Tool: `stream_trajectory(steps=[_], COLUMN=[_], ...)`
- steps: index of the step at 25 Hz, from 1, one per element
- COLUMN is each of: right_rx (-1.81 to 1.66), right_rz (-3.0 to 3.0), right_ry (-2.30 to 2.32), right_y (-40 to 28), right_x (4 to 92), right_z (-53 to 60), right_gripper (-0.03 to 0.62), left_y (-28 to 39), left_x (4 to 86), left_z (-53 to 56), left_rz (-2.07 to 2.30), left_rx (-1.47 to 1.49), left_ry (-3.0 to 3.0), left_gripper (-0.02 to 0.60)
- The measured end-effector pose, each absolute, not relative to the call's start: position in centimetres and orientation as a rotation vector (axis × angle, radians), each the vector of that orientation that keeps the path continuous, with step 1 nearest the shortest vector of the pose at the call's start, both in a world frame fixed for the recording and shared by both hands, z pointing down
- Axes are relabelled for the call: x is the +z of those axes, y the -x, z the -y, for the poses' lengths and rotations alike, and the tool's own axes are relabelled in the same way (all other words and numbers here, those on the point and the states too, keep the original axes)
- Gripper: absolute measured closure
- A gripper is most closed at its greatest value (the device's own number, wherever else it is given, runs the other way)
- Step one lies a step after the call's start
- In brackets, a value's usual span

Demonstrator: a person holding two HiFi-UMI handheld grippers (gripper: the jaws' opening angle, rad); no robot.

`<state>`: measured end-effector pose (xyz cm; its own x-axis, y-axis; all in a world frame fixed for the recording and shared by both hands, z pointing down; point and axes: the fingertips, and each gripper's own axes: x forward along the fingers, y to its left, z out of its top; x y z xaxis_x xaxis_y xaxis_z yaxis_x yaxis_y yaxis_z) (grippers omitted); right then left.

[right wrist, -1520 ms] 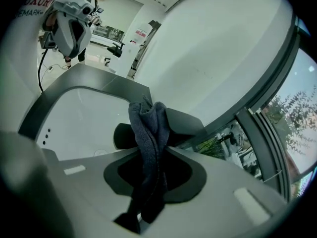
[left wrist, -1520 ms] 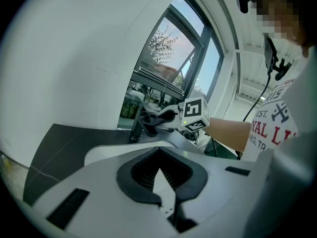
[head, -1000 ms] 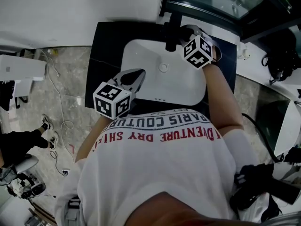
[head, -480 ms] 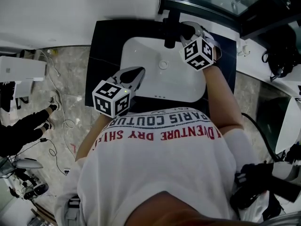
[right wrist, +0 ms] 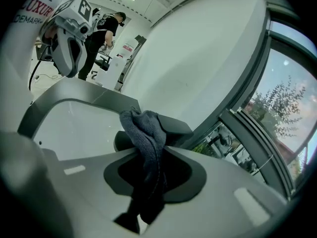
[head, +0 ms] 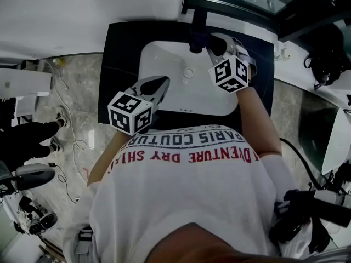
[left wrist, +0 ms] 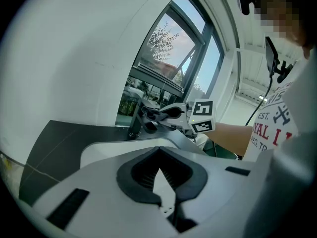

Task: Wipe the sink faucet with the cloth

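- Left claw [head: 158, 85]: I read its jaws as pressed together with nothing between them. It hovers over the front-left part of the sink [head: 164, 56], near the front edge of the dark worktop [head: 117, 53], and takes no part in the wiping.
- Sink: the white basin is set into the worktop. Its drain [head: 188, 72] is visible and nothing lies in the bowl.
- Right claw [right wrist: 148, 152]: its jaws are clamped on the cloth [right wrist: 143, 130], a dark grey knitted piece that bunches up above the jaw tips and hangs down between them.
- Cloth position: it is at the back edge of the sink, and its bunched end sits against the near side of the faucet [head: 196, 33].
- Faucet: a black fitting that stands at the middle of the worktop's back edge, just in front of the window frame [head: 236, 7].
- Progress, as I judge it: the cloth is grasped and brought to the faucet, so the wipe is under way. I cannot tell how much of the surface is covered. The far side and the base appear to be left.
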<state>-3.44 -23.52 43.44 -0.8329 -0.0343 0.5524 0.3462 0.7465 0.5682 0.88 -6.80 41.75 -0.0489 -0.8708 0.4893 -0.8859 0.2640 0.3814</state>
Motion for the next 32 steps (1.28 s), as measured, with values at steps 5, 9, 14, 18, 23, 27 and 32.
stream_trajectory(steps=[5,9,14,18,23,27,32], right_rx=[-0.919,-0.846,-0.788,-0.748,-0.724,-0.721,-0.737], right_rz=[2.441,2.475,2.437,2.4,2.363,2.348,2.382], right_ry=[0.264,0.359,0.472,0.484,0.46,0.414,0.348], right_y=[1.8,0.0,-1.5,-1.5,-0.3,1.7,4.7], right_x=[43.3,44.4,47.7,50.3,52.6,53.5,52.3], right_z=[22.0,19.6,17.7,18.2,19.8,22.4,24.9], right_gripper=[0.526,0.526,0.526,0.526,0.526,0.526,0.526], left_y=[-0.7,-0.5,0.0,0.2,0.7,1.1,1.4], left_x=[42.3,42.8,43.1,43.5,44.2,44.5,45.3], left_z=[7.0,7.1,7.1,7.2,7.0,7.2,7.3], left_rz=[1.89,1.882,1.881,1.877,1.883,1.882,1.877], left_rx=[0.024,0.018,0.017,0.021,0.029,0.032,0.04], left_ry=[-1.584,-1.58,-1.57,-1.552,-1.525,-1.515,-1.496], left_gripper=[0.58,0.58,0.58,0.58,0.58,0.58,0.58])
